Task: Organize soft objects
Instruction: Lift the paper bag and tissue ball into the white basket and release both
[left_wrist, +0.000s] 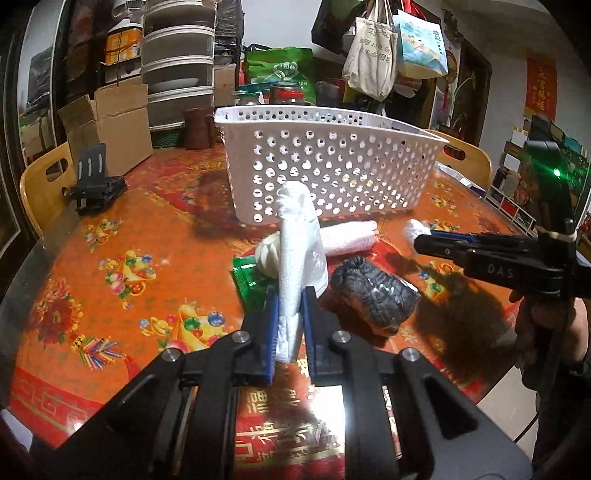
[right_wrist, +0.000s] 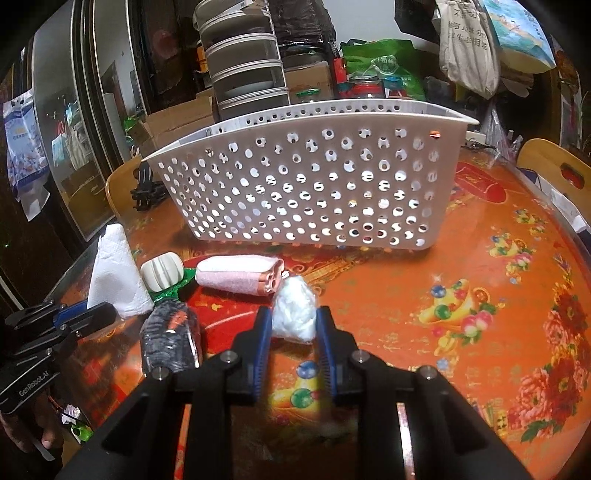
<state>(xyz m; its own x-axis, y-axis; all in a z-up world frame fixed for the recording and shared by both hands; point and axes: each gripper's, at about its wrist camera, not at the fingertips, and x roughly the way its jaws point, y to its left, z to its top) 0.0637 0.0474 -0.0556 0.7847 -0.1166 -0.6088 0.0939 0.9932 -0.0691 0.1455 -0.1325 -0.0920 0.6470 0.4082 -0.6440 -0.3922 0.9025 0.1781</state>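
Observation:
My left gripper (left_wrist: 291, 297) is shut on the lower end of a folded white paper towel (left_wrist: 295, 251), which stands upright from the jaws above the table. The same left gripper (right_wrist: 86, 314) and paper towel (right_wrist: 114, 280) appear at the left of the right wrist view. My right gripper (right_wrist: 293, 323) is shut on a white crumpled wad (right_wrist: 295, 314); the right gripper (left_wrist: 421, 242) reaches in from the right in the left wrist view. A pink rolled towel (right_wrist: 236, 278), a cream ribbed ball (right_wrist: 162, 273) on a green packet (left_wrist: 251, 282) and a dark knitted roll (left_wrist: 373, 295) lie in front of the white perforated basket (left_wrist: 325, 162).
The orange flowered tablecloth (right_wrist: 461, 280) covers a round table. A cardboard box (left_wrist: 110, 122), a black stand (left_wrist: 96, 181), jars (left_wrist: 284, 92) and stacked bowls (left_wrist: 177, 55) crowd the far side. Wooden chairs (left_wrist: 40, 184) (right_wrist: 554, 166) stand at both edges.

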